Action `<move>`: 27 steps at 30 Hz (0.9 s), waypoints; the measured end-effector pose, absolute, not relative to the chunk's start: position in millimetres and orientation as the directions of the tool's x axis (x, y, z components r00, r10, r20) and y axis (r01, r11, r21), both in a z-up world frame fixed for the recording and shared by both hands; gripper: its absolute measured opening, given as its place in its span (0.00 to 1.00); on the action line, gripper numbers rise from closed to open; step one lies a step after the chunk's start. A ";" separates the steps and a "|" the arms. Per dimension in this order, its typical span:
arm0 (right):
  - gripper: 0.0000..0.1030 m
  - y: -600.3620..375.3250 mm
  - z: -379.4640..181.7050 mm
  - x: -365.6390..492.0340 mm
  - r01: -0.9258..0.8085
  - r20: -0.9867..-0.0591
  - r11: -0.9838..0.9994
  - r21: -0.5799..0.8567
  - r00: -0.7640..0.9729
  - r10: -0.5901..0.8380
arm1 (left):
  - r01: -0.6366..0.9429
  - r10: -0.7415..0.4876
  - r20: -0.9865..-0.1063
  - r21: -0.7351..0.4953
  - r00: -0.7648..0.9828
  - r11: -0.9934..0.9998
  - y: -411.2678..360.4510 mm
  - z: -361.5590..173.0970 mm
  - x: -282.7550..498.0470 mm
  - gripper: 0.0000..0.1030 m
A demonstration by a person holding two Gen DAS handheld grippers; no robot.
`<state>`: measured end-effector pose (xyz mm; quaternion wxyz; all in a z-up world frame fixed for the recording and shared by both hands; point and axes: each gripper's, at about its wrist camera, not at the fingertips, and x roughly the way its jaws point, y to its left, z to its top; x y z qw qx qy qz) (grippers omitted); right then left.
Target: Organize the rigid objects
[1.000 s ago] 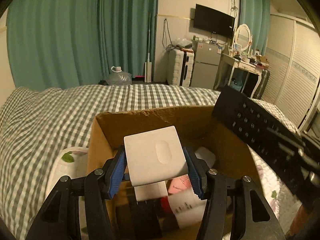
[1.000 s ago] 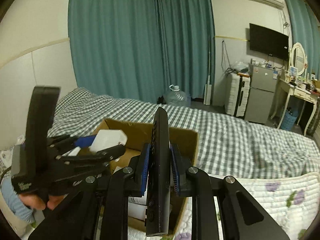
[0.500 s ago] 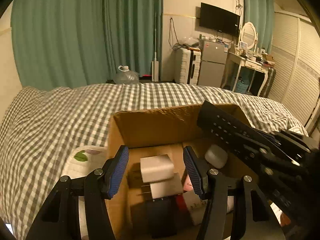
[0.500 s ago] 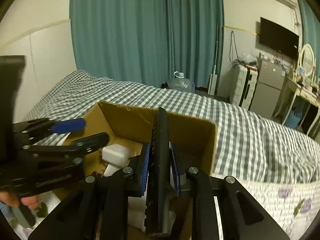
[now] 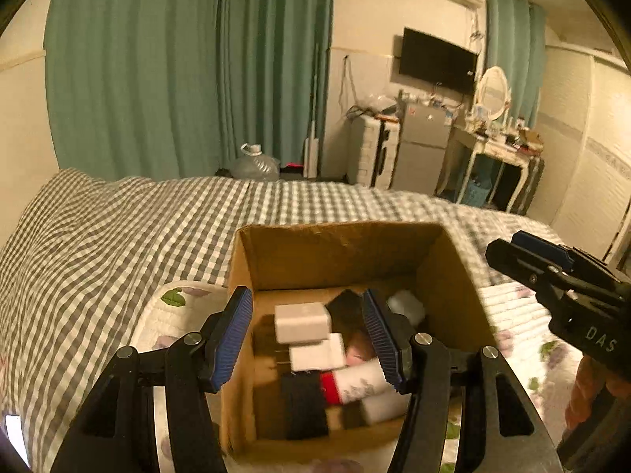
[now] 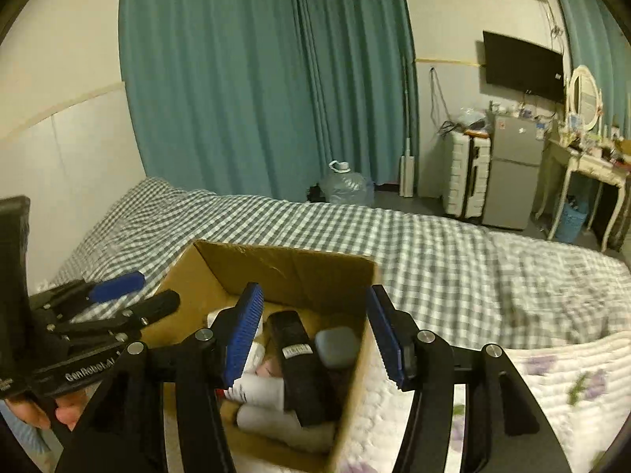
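An open cardboard box (image 5: 335,252) sits on the bed, holding several items. My left gripper (image 5: 307,333) hovers above it with its jaws opening and nothing between them. Below lie a white block (image 5: 301,321), a second white block (image 5: 317,351) and a white tube with a red band (image 5: 355,384). My right gripper (image 6: 315,329) is over the box (image 6: 284,268) too, its jaws opening and empty. The black remote (image 6: 299,358) lies inside beside a grey rounded case (image 6: 337,345). Each wrist view shows the other gripper at its edge: the right gripper (image 5: 552,276) and the left gripper (image 6: 118,299).
The box rests on a white floral quilt (image 6: 532,370) over a grey checked bedspread (image 5: 118,236). Behind the bed are teal curtains (image 6: 256,79), a water jug (image 6: 347,185), a white suitcase (image 6: 467,173), a small fridge (image 6: 512,165) and a dressing table (image 6: 591,161).
The left gripper let go of the white block, which now lies in the box. The right gripper opened and the remote dropped into the box. Both grippers drew back from it.
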<state>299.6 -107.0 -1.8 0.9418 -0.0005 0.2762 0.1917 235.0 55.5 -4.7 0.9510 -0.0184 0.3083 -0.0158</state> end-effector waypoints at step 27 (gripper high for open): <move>1.00 -124.5 106.2 104.9 -0.229 -0.341 0.973 0.032 0.913 0.226 | 0.028 -0.021 -0.269 0.023 0.963 0.999 26.5 112.0 43.0 0.78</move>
